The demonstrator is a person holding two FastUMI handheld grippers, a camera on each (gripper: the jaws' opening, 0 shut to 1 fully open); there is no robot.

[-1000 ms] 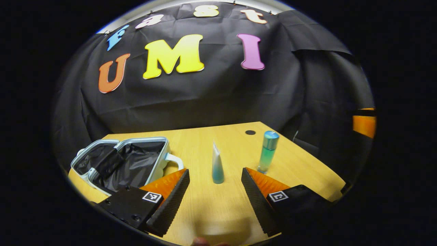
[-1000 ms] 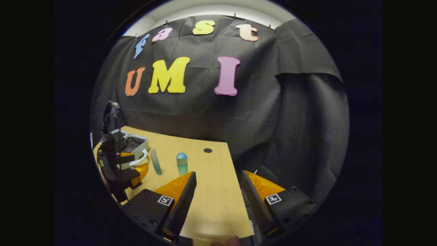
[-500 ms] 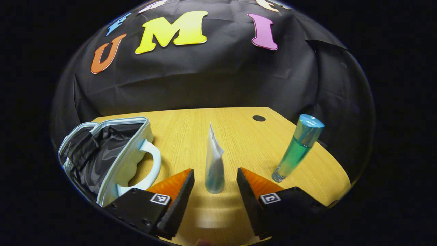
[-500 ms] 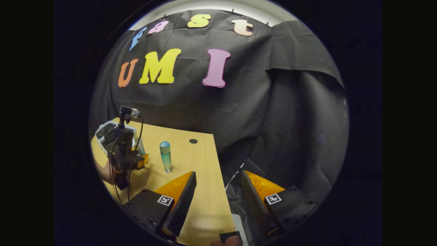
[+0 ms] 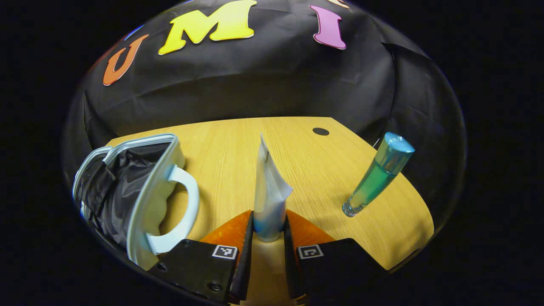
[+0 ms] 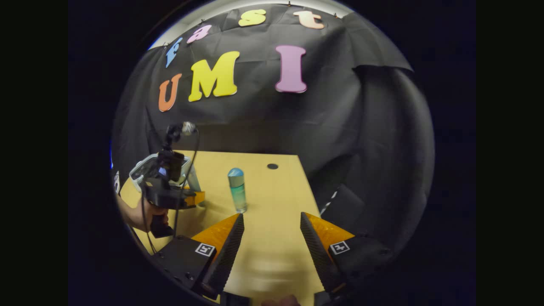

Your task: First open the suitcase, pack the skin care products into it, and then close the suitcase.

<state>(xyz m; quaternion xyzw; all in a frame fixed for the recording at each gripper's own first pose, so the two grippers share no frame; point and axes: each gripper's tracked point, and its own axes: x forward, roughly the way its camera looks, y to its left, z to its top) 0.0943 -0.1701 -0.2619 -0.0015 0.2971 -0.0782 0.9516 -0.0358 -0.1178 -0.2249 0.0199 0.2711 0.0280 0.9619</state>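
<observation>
Tube (image 5: 269, 204) between left gripper (image 5: 268, 231) fingers

Matt wood-grain table (image 5: 238, 144), glossy bottle (image 5: 376, 180)

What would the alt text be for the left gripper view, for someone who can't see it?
The left gripper is shut on the base of an upright tube standing on a wooden table. An open suitcase with dark lining lies to the left, and a blue-green bottle stands to the right.
</observation>
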